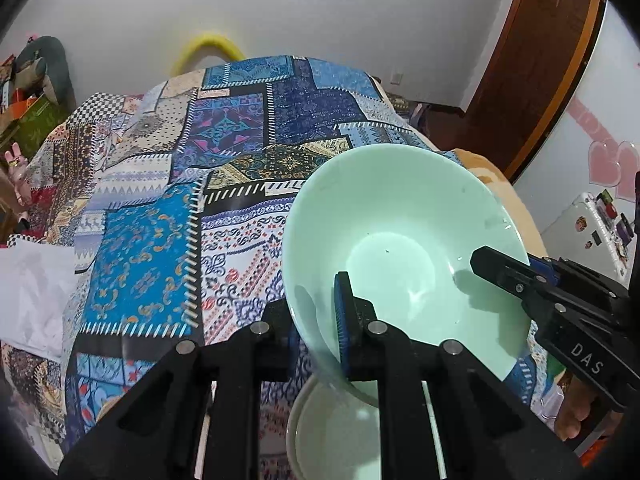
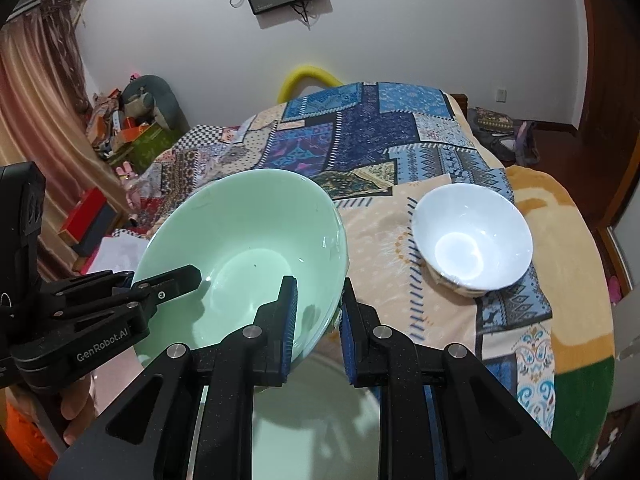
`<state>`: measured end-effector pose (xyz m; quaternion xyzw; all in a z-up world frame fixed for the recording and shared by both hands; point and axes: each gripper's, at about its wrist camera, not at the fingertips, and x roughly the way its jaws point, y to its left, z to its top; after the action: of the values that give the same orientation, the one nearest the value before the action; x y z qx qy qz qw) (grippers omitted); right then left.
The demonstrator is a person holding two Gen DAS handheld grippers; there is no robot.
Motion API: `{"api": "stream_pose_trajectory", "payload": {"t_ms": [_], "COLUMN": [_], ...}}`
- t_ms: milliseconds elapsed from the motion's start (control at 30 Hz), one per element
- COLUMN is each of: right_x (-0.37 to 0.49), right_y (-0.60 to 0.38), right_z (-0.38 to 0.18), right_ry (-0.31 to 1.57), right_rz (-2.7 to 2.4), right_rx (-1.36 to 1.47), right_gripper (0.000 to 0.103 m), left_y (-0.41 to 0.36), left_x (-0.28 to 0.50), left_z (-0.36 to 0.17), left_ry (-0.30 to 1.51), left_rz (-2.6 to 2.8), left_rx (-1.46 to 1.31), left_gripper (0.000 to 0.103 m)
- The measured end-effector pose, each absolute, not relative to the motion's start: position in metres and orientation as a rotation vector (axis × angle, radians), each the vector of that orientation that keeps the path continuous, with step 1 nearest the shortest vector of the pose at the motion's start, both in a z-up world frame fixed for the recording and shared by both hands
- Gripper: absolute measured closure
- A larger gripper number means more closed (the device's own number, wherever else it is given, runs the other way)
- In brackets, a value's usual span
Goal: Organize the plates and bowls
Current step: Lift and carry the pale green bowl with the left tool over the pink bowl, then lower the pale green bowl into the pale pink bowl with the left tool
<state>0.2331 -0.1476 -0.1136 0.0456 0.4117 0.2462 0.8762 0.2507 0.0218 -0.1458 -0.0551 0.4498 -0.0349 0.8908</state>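
A large mint-green bowl (image 1: 404, 240) hangs tilted above the patchwork-covered table (image 1: 168, 240), held from two sides. My left gripper (image 1: 320, 336) is shut on its near rim, one pad inside and one outside. My right gripper (image 1: 500, 270) reaches in from the right and clamps the opposite rim. In the right wrist view the same green bowl (image 2: 244, 248) sits at left, my right gripper (image 2: 318, 320) shut on its rim, and my left gripper (image 2: 176, 280) grips the far side. Directly under the bowl lies another pale dish (image 1: 332, 436), also seen as the pale dish (image 2: 316, 412).
A white bowl (image 2: 472, 236) rests on a patterned bowl (image 2: 454, 285) at the table's right side. A white cloth or bag (image 1: 32, 292) lies off the table's left edge. Boxes and toys (image 2: 124, 128) crowd the far left corner. A wooden door (image 1: 532, 68) stands at right.
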Motion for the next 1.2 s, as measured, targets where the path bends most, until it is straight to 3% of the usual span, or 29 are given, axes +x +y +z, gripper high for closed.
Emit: {"api": "stream_pose_trajectory", "payload": {"t_ms": [1200], "right_x": [0.145], "right_y": [-0.044], "right_z": [-0.124], "right_ry": [0.885], "right_rz": [0.696], "right_rx": [0.057], "right_gripper": [0.085], "left_y": [0.128], "left_x": [0.100], "left_z": [-0.134], "left_ry": [0.902], "left_rz": [0.060], "left_rx": [-0.222], "left_gripper": [0.088]}}
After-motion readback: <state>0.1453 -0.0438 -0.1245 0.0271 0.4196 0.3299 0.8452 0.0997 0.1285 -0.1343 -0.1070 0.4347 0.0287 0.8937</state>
